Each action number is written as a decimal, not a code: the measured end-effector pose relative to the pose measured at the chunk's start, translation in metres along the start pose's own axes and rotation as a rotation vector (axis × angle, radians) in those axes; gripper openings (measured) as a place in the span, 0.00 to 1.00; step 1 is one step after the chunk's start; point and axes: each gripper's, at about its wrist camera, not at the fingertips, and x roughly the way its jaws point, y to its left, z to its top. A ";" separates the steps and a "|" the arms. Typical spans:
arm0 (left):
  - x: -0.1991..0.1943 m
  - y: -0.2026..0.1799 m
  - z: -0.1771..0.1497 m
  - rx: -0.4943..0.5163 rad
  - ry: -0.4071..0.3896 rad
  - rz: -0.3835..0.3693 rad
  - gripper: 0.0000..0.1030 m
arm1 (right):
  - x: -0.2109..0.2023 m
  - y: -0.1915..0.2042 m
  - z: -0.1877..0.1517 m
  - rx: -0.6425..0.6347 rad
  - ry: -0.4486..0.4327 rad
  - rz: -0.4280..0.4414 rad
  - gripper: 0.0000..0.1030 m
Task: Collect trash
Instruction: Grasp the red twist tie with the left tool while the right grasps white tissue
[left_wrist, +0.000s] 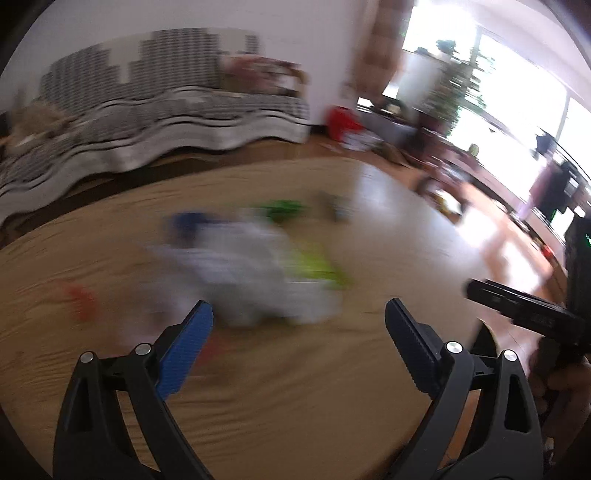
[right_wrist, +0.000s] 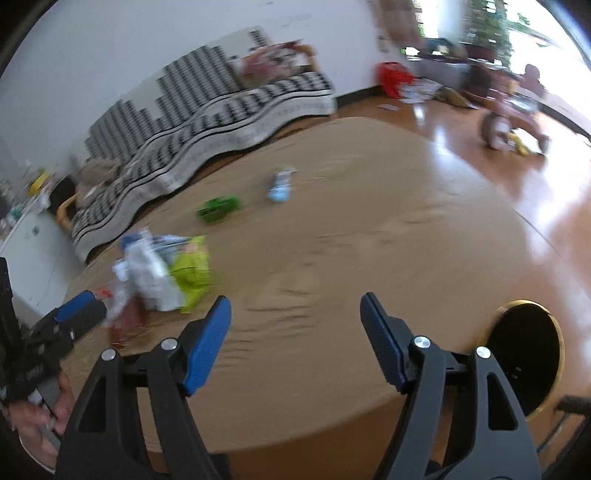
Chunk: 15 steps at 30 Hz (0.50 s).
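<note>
Both tools were wide open, holding nothing. I'd have slowed the left tool (left_wrist: 299, 314) down and pinched the crumpled white plastic (left_wrist: 258, 266) at 12 o'clock; the right tool (right_wrist: 295, 306) hovered over bare desk (right_wrist: 351, 229).

Right gripper (right_wrist: 295, 332) spread wide above wooden table (right_wrist: 332, 258), crumpled wrappers (right_wrist: 162, 273) left, black bin (right_wrist: 528, 358) right.
</note>
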 end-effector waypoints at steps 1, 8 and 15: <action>-0.005 0.025 0.000 -0.032 -0.007 0.035 0.89 | 0.007 0.013 0.002 -0.011 0.004 0.015 0.68; -0.018 0.139 -0.008 -0.173 0.004 0.179 0.89 | 0.042 0.076 0.004 -0.059 0.021 0.094 0.68; 0.015 0.187 -0.014 -0.218 0.062 0.235 0.89 | 0.078 0.133 0.004 -0.168 0.032 0.101 0.68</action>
